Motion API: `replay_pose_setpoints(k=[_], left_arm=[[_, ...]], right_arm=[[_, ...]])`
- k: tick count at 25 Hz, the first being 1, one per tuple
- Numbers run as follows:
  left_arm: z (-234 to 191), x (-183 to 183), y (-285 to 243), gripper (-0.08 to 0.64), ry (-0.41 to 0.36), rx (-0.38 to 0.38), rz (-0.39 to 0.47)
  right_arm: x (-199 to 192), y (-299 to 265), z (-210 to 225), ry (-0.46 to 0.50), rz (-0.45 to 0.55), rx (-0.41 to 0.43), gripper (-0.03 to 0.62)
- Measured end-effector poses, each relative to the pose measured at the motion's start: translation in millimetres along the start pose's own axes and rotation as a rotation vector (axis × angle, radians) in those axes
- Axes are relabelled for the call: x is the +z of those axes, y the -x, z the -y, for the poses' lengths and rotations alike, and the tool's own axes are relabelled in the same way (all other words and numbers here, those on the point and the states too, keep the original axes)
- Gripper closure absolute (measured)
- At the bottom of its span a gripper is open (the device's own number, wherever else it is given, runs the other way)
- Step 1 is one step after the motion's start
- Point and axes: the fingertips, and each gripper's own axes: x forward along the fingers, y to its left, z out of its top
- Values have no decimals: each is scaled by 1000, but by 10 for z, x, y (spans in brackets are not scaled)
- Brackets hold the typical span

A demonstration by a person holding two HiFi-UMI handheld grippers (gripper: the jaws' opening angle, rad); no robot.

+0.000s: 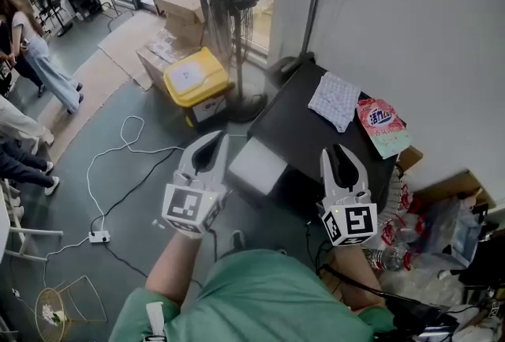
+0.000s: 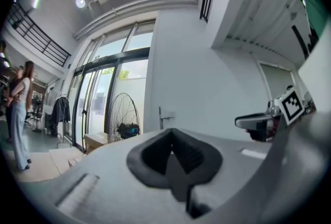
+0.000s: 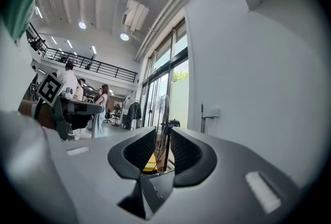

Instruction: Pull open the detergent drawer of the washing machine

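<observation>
The washing machine [image 1: 304, 135] appears in the head view as a dark-topped box against the white wall. A pale grey block [image 1: 256, 167] juts from its near left corner; I cannot tell whether it is the detergent drawer. My left gripper [image 1: 211, 140] hangs just left of that block, held level, its jaws shut with nothing between them [image 2: 172, 151]. My right gripper [image 1: 341, 151] hovers over the machine's near right edge. Its jaws stand a little apart and are empty [image 3: 162, 148]. Both gripper views look out across the room, not at the machine.
A patterned cloth [image 1: 334, 99] and a pink detergent bag [image 1: 382, 125] lie on the machine's top. A standing fan [image 1: 229, 9], a yellow bin [image 1: 196, 84] and cardboard boxes [image 1: 177, 13] stand behind left. A cable and power strip [image 1: 99, 236] cross the floor. Bags and bottles [image 1: 442, 230] crowd the right.
</observation>
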Motion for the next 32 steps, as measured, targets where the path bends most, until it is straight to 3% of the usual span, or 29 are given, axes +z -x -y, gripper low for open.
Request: replay_pose_setpoints(k=[10,32], left_arm=[[47,32,33,563,-24,57,-29],[209,-103,127,563,-23,129,-72]], right_arm=[[108,11,52,22,47,36,581],[63,163,161,49,46,81,583]])
